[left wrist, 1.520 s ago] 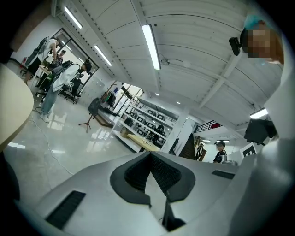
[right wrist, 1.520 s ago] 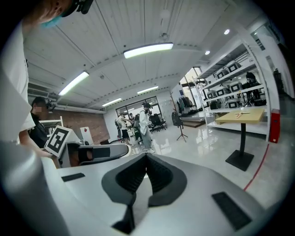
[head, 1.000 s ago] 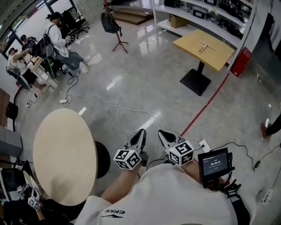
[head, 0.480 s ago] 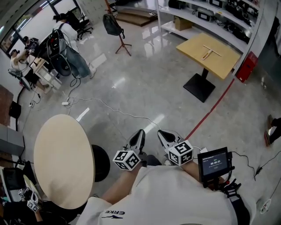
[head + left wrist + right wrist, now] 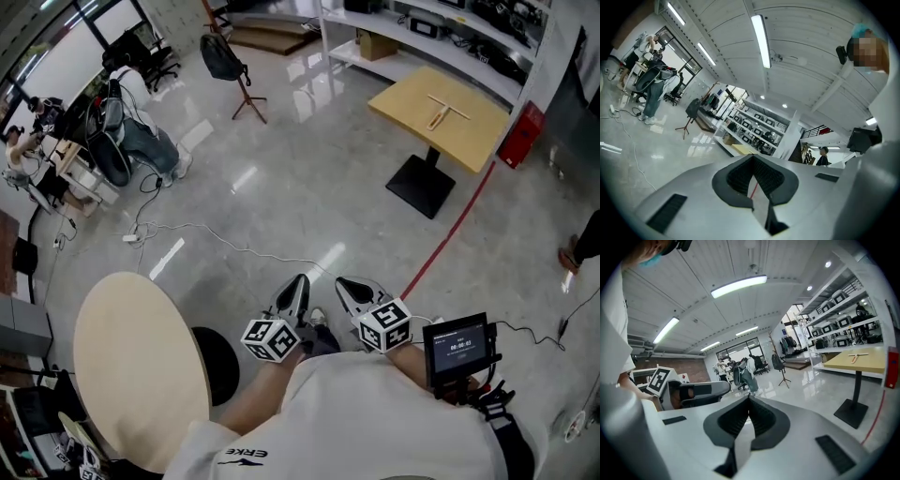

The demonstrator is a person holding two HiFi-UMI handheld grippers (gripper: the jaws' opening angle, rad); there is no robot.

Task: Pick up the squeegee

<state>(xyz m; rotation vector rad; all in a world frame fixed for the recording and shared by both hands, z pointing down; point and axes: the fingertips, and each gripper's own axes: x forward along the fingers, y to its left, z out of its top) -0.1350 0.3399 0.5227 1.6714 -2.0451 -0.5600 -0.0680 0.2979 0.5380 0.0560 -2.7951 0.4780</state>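
Observation:
The squeegee (image 5: pixel 441 108), pale wood with a T-shaped head, lies on a square wooden table (image 5: pixel 411 92) far ahead at the upper right. It also shows small in the right gripper view (image 5: pixel 857 356) on the same table (image 5: pixel 865 363). My left gripper (image 5: pixel 301 282) and right gripper (image 5: pixel 343 284) are held side by side close to my body, over the bare floor and far from the squeegee. Both are shut with nothing between the jaws, as the left gripper (image 5: pixel 752 157) and right gripper (image 5: pixel 749 399) show in their own views.
A round beige table (image 5: pixel 141 366) stands at the lower left. A white cable (image 5: pixel 216 239) and a red line (image 5: pixel 459 220) cross the polished floor. White shelving (image 5: pixel 441 28) lines the back wall. A bag hangs on a stand (image 5: pixel 225 56), and people sit at desks (image 5: pixel 56 141) at the far left.
The round table and the floor cable have slid down the head view, so I have moved forward across the floor. Both grippers keep their place before my body, still shut.

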